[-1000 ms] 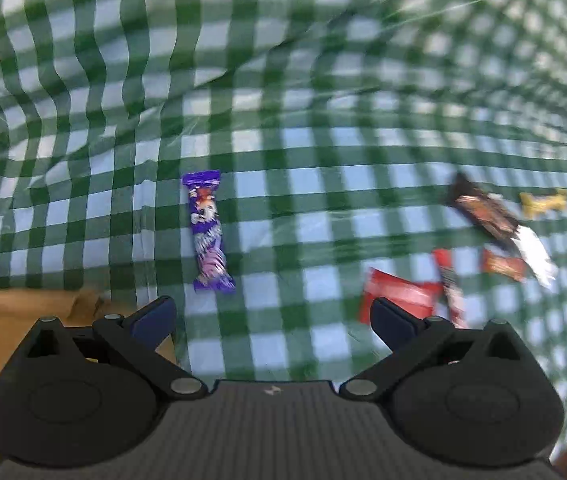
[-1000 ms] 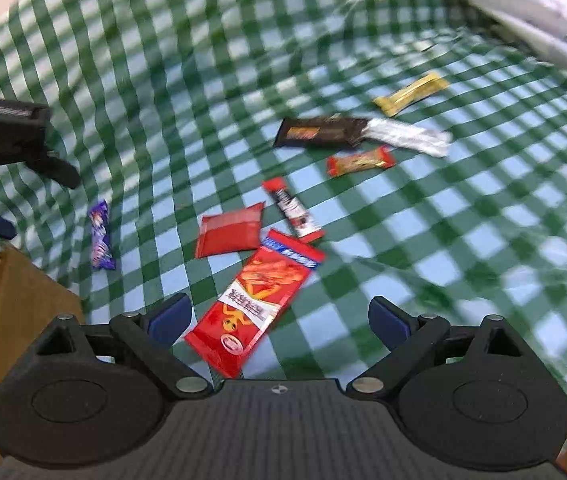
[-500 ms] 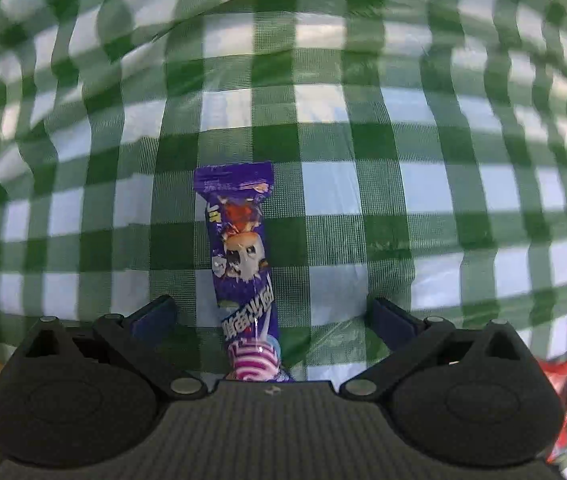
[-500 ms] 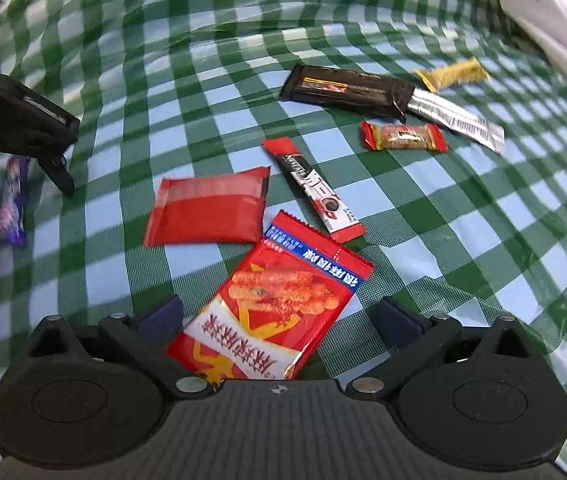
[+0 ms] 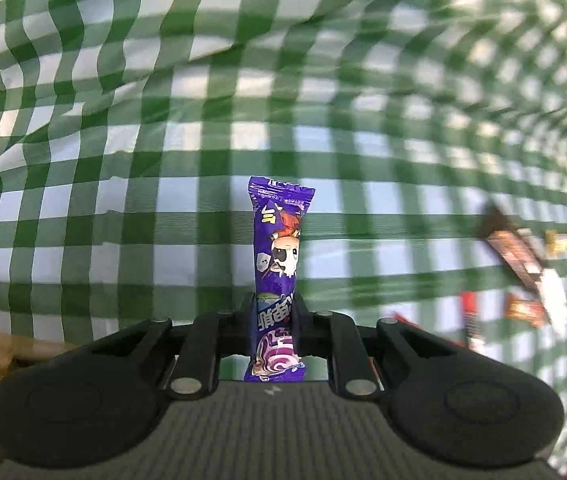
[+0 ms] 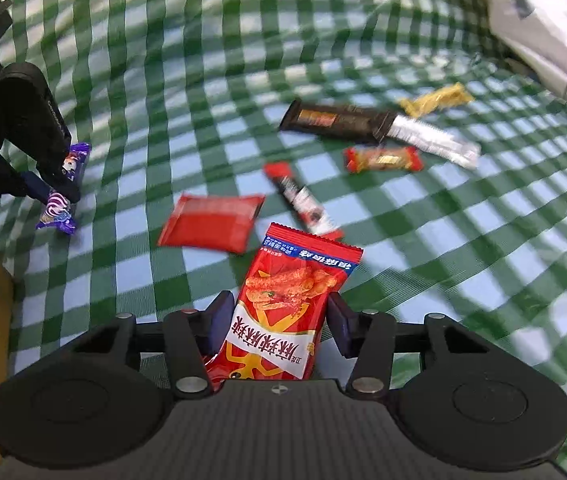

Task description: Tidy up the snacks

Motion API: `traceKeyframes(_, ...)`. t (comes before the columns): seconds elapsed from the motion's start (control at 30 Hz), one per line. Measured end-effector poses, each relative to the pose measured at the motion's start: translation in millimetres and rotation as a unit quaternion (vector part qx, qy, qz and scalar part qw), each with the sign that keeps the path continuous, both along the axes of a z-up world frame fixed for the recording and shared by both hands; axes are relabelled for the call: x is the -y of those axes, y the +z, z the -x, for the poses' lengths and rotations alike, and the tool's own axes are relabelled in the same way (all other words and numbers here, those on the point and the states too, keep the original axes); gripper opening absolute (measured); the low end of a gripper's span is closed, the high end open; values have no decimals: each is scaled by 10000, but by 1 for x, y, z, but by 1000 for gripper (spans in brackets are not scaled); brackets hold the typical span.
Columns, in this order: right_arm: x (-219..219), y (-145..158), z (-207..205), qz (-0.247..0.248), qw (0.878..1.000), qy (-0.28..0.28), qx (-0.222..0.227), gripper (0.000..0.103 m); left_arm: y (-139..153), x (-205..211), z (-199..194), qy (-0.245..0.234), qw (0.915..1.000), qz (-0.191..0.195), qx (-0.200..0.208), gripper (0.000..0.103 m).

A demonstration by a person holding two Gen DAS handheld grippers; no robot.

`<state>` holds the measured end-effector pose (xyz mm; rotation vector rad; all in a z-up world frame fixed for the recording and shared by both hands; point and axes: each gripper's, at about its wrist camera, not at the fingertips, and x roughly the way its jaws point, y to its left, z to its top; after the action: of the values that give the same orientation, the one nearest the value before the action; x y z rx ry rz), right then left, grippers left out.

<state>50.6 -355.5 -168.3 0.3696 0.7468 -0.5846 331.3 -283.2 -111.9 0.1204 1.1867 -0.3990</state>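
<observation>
Purple candy stick lengthwise along claw

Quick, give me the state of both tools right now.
Left tool: closing, pads already pinching the purple candy.
Right tool: closing around the red snack packet, which sits between the pads; a firm grip cannot be told yet.

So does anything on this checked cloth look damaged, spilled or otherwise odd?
Nothing spilled. The black bar looks torn open, its silver inner wrapper sticking out at one end. The checked cloth is rumpled.
</observation>
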Motion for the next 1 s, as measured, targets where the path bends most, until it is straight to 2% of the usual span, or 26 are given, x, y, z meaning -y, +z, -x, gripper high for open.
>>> traceKeyframes(0.13,-9,32,19,382,9989,80,278,53,43,-7,39,-289,9986,327,292,18)
traceKeyframes(0.3,-27,76,46,699,9952,182,667,53,103,-51,89,-406,9949,806,441,18)
traceKeyframes(0.5,-60,126,87,670,9912,435,1052,53,154,-130,170,-329,9915,835,942,18)
traceKeyframes(0.63,-93,153,115,619,9880,714,1219,53,171,-191,224,-166,9903,749,1160,18)
traceKeyframes(0.77,-136,173,135,567,9840,1086,1290,53,180,-253,274,62,9902,737,1183,18)
traceKeyframes(1.0,-208,202,171,635,9752,1673,1299,53,182,-327,334,413,9877,786,1285,18)
